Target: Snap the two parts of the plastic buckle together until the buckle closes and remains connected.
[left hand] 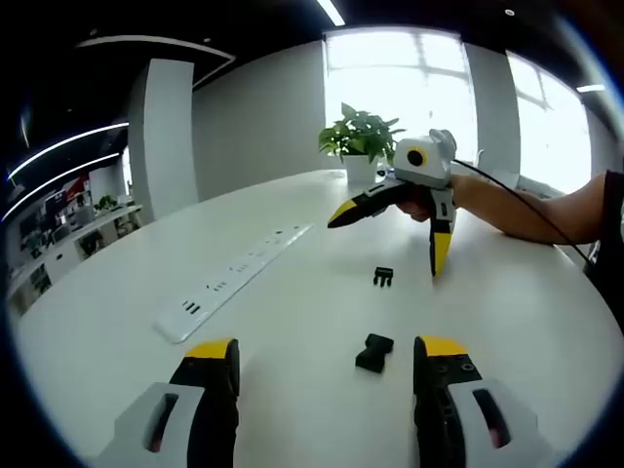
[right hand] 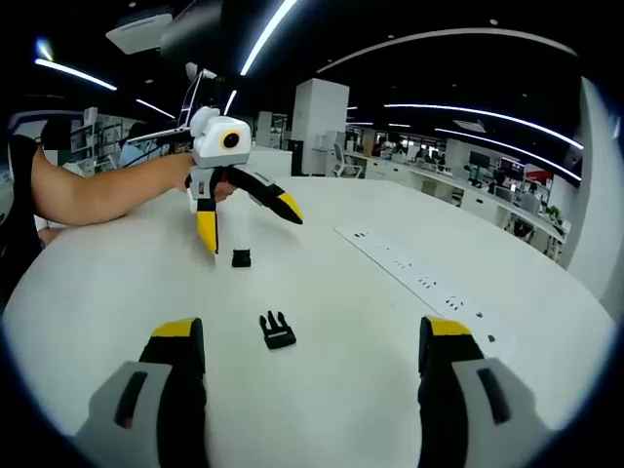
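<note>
Two black buckle parts lie apart on the white table [left hand: 117, 322]. The socket part [left hand: 374, 352] rests just ahead of my left gripper [left hand: 327, 349], which is open and holds nothing. Farther off lies the pronged part [left hand: 382, 277], below the right gripper [left hand: 388, 244], which hovers open over the table in a person's hand. In the right gripper view the pronged part [right hand: 277, 331] sits between the jaws of my open right gripper [right hand: 310, 330]. The socket part [right hand: 241, 258] lies beyond it, under the open left gripper [right hand: 250, 229].
A long white power strip [left hand: 234, 278] [right hand: 419, 278] runs across the table beside the parts. A potted plant [left hand: 361, 136] stands at the table's far edge by the window. The person's forearm [right hand: 107, 190] reaches over the table. Office desks fill the background.
</note>
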The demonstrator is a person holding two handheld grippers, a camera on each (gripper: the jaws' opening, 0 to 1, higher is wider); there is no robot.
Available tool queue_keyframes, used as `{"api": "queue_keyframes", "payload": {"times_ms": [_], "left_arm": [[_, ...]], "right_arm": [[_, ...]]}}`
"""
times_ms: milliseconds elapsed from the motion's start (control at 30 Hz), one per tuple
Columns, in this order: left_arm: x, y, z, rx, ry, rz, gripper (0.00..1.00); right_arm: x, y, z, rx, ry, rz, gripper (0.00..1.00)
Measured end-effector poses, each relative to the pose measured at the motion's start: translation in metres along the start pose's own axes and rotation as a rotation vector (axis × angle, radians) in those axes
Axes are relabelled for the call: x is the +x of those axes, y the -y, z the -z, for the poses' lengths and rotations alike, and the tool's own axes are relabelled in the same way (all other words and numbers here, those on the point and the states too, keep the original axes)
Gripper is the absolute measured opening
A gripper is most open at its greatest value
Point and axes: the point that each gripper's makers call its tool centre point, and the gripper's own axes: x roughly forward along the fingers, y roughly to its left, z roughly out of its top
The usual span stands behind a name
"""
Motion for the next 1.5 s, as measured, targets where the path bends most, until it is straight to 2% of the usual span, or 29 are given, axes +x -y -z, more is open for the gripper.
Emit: {"api": "queue_keyframes", "payload": {"times_ms": [167,300,433,733,833,967,1033,1400,1500], "left_arm": [[0.001,0.007,-0.003,0.018,0.021,0.037,0.68],[0.002,0.007,-0.003,0.029,0.021,0.043,0.65],[0.0,0.008,-0.002,0.03,0.028,0.065,0.55],[0.001,0.012,-0.004,0.022,0.042,0.087,0.59],[0.002,0.015,-0.004,0.02,0.047,0.092,0.67],[0.003,0.016,-0.001,0.026,0.036,0.097,0.66],[0.004,0.014,0.0,0.025,0.037,0.087,0.67],[0.004,0.019,0.003,0.03,0.032,0.112,0.59],[0.004,0.021,0.004,0.035,0.026,0.125,0.52]], "right_arm": [[0.002,-0.006,-0.002,0.011,0.007,-0.037,0.84],[0.003,-0.007,-0.004,0.009,0.017,-0.044,0.84],[0.002,-0.006,-0.005,0.012,0.023,-0.049,0.83],[0.005,-0.008,-0.005,0.009,0.026,-0.066,0.78],[0.005,-0.008,-0.004,0.008,0.025,-0.07,0.77],[0.005,-0.007,-0.005,-0.003,0.032,-0.062,0.68],[0.003,-0.006,-0.009,-0.003,0.045,-0.058,0.67],[0.008,-0.015,-0.007,-0.012,0.041,-0.091,0.62],[0.008,-0.017,-0.007,-0.009,0.047,-0.103,0.6]]}}
